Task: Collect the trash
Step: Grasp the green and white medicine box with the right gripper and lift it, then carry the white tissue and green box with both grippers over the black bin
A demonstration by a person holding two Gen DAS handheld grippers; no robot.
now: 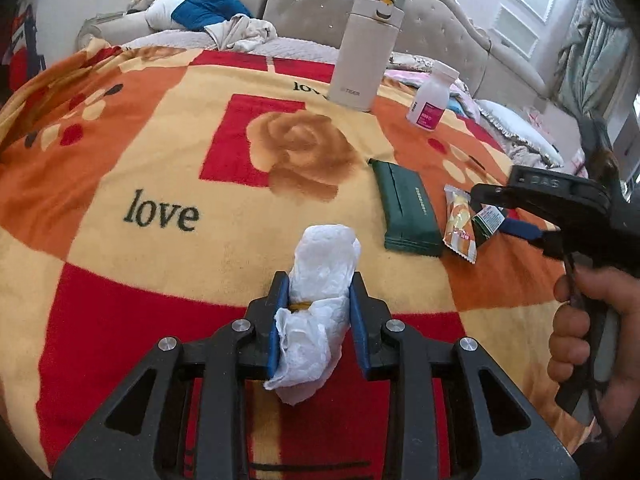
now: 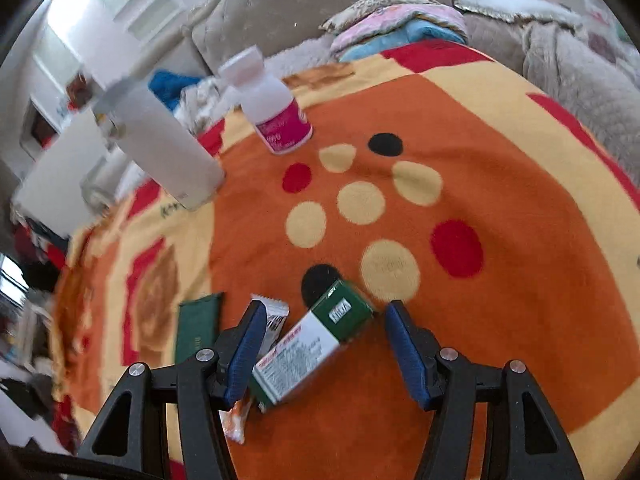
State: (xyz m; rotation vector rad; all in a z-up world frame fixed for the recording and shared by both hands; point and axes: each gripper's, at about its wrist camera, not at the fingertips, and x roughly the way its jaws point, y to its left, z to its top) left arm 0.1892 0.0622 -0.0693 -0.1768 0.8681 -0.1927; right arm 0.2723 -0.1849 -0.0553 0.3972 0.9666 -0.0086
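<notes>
The left gripper (image 1: 320, 312) has its blue fingers (image 1: 276, 336) pinching a crumpled white tissue (image 1: 316, 304), which bulges out ahead of the tips and hangs down behind them, lifted off the patterned blanket (image 1: 132, 152) that covers the bed. A bit of yellow shows in the tissue between the pads.

Taking the dark green tissue pack (image 1: 406, 206) lying flat on the blanket as the landmark: the pinched tissue is nearer the camera and to the pack's left. Just to the pack's right lies an orange-and-white snack wrapper (image 1: 460, 224), and touching that wrapper's right edge is a small green-and-white box (image 1: 486, 222). Beyond the pack, farther up the blanket, a white Tiger flask (image 1: 362, 56) stands upright, and to the flask's right stands a white pill bottle with a pink label (image 1: 430, 100).

The right gripper (image 2: 326, 344) hangs over the small box (image 2: 312, 344), its fingers (image 2: 406, 356) spread with the box lying on the blanket between them; the left pad is close to the box's edge, but I cannot tell whether it touches, and the right pad stands clear. The snack wrapper (image 2: 276, 316) pokes out behind the left pad, with the tissue pack (image 2: 198, 328) beside it. A hand (image 1: 592, 320) grips the right gripper's handle.
</notes>
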